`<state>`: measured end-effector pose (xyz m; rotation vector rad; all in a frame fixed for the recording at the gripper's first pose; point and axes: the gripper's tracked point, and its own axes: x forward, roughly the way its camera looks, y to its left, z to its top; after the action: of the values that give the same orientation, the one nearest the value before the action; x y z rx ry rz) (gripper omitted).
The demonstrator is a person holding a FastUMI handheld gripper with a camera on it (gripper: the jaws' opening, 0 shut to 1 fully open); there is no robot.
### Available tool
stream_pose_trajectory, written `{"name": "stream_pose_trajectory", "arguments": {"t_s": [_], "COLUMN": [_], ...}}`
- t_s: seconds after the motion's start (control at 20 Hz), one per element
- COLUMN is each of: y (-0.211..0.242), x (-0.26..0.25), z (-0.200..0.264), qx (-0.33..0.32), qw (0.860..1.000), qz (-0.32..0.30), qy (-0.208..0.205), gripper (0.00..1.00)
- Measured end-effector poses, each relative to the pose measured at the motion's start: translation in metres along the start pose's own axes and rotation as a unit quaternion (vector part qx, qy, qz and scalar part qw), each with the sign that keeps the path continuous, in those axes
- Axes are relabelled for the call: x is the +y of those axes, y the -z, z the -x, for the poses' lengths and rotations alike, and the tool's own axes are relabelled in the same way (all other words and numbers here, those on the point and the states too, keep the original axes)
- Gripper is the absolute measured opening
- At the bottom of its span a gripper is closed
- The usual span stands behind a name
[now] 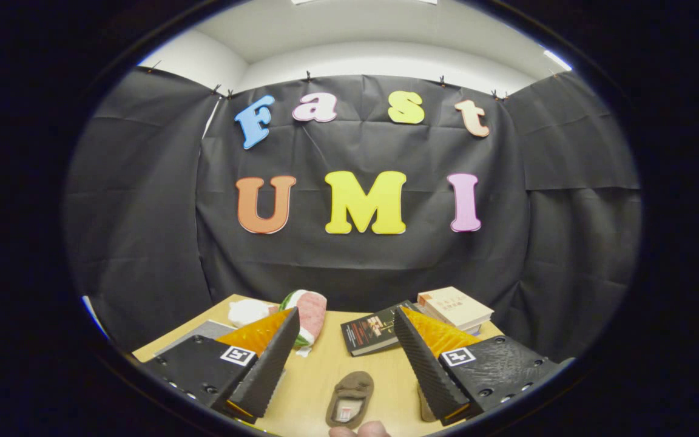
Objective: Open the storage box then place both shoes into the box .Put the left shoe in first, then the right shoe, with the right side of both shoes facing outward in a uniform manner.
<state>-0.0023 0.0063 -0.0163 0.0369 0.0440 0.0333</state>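
Observation:
A brown slip-on shoe [349, 397] lies on the wooden table [325, 358] with its opening facing up, between my two fingers and low in the gap. A sliver of a second tan thing [425, 408], perhaps the other shoe, peeks out from behind the right finger; I cannot tell for sure. My gripper [346, 312] is held above the table, open wide, with nothing between its fingers. Part of a person's hand [358, 430] shows just below the brown shoe.
Beyond the right finger lie a dark book [369, 331] and a stack of pale books [455, 308]. Beyond the left finger sit a pink and green soft item [310, 312], a white lump [246, 311] and a flat grey object [204, 332]. The black cloth wall closes the table's far side.

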Motion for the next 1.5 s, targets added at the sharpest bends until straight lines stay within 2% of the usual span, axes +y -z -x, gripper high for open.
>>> {"name": "stream_pose_trajectory", "arguments": {"t_s": [0.4,0.8,1.2,1.5], "y": [0.018,0.066,0.15,0.198], "x": [0.013,0.059,0.11,0.151], "z": [0.0,-0.01,-0.041,-0.053], "qx": [0.023,0.076,0.164,0.22], "qw": [0.999,0.994,0.977,0.954], "qz": [-0.022,-0.048,-0.094,-0.147], "qy": [-0.014,-0.056,-0.094,-0.14], "gripper": [0.95,0.95,0.95,0.96]}}
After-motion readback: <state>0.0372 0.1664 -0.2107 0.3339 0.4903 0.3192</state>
